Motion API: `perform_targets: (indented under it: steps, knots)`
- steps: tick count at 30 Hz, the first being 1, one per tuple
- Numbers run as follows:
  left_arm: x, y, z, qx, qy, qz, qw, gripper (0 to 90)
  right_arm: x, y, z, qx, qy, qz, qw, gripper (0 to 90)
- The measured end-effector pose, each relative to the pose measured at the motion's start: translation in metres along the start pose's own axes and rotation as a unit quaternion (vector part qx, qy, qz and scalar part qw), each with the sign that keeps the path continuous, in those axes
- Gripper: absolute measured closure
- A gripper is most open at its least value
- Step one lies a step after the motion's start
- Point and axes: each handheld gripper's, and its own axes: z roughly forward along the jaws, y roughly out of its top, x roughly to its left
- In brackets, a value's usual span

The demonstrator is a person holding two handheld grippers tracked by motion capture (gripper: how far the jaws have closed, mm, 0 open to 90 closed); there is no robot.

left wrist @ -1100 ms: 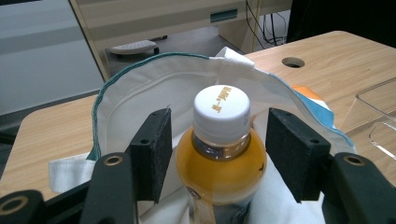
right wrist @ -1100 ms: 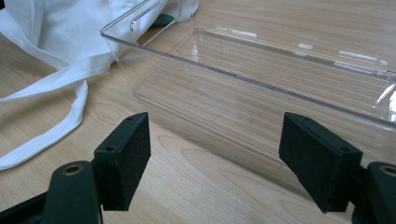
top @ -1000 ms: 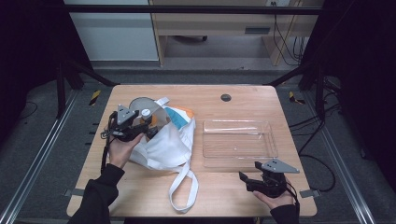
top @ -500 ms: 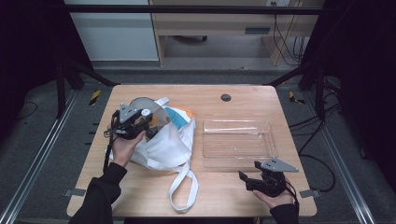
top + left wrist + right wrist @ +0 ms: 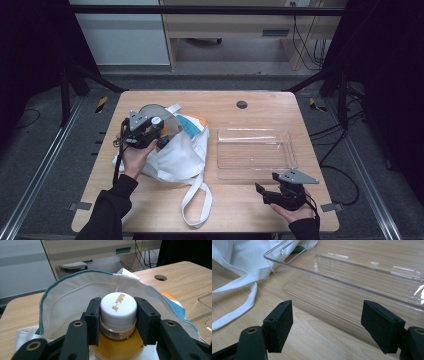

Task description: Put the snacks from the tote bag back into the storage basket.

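Note:
A white cloth tote bag (image 5: pixel 176 155) lies on the left half of the wooden table, its mouth (image 5: pixel 67 293) open toward the back. My left gripper (image 5: pixel 159 139) sits at that mouth, shut on the white cap (image 5: pixel 118 307) of a bottle of amber liquid (image 5: pixel 117 347). The bottle stands upright between the pads, just inside the bag's rim. An empty clear plastic tray (image 5: pixel 255 152) (image 5: pixel 362 277) lies right of the bag. Near the table's front right edge, my right gripper (image 5: pixel 265 192) (image 5: pixel 327 330) rests open, pointing at the tray's near wall.
The bag's long white strap (image 5: pixel 196 200) (image 5: pixel 239 295) loops over the table toward the front. An orange and blue item (image 5: pixel 192 124) shows at the bag's far side. A round cable hole (image 5: pixel 242 104) lies near the table's back edge.
The left gripper with the bottle has shifted slightly at the bag's mouth. The right gripper has stayed in place.

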Motion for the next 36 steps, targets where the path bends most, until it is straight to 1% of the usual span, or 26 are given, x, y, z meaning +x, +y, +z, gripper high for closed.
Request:
perform_targets:
  steps: [5, 8, 12, 17, 23, 27, 31, 36]
  knots:
    - [0.001, 0.001, -0.001, 0.005, 0.0, -0.002, 1.0, 58.7, 0.0, 0.0, 0.0, 0.001, 0.001, 0.0, 1.0, 25.8]
    - [0.001, 0.002, -0.002, 0.007, 0.0, 0.002, 1.0, 58.8, 0.0, 0.0, 0.0, 0.001, 0.002, -0.001, 1.0, 25.9]
    - [0.001, 0.006, -0.006, -0.003, 0.0, 0.002, 1.0, 58.8, 0.001, 0.0, 0.0, 0.002, 0.002, 0.0, 1.0, 25.9]
    - [0.004, 0.015, -0.017, -0.018, 0.002, 0.0, 0.9998, 58.8, 0.001, 0.0, 0.0, 0.002, 0.003, -0.002, 1.0, 26.0]
    - [0.007, 0.024, -0.027, -0.026, 0.006, 0.001, 0.9996, 58.8, 0.001, 0.0, 0.001, 0.002, 0.003, -0.002, 1.0, 26.0]
    - [0.007, 0.029, -0.035, -0.037, 0.006, 0.001, 0.9993, 58.8, 0.001, 0.0, 0.001, 0.002, 0.003, -0.003, 1.0, 26.0]
    - [0.009, 0.034, -0.041, -0.04, 0.003, 0.003, 0.9992, 58.8, 0.001, 0.0, 0.001, 0.002, 0.003, -0.002, 1.0, 26.1]
    - [0.009, 0.038, -0.049, -0.043, 0.001, 0.0, 0.9991, 58.9, 0.001, 0.0, 0.001, 0.002, 0.003, -0.004, 1.0, 26.1]
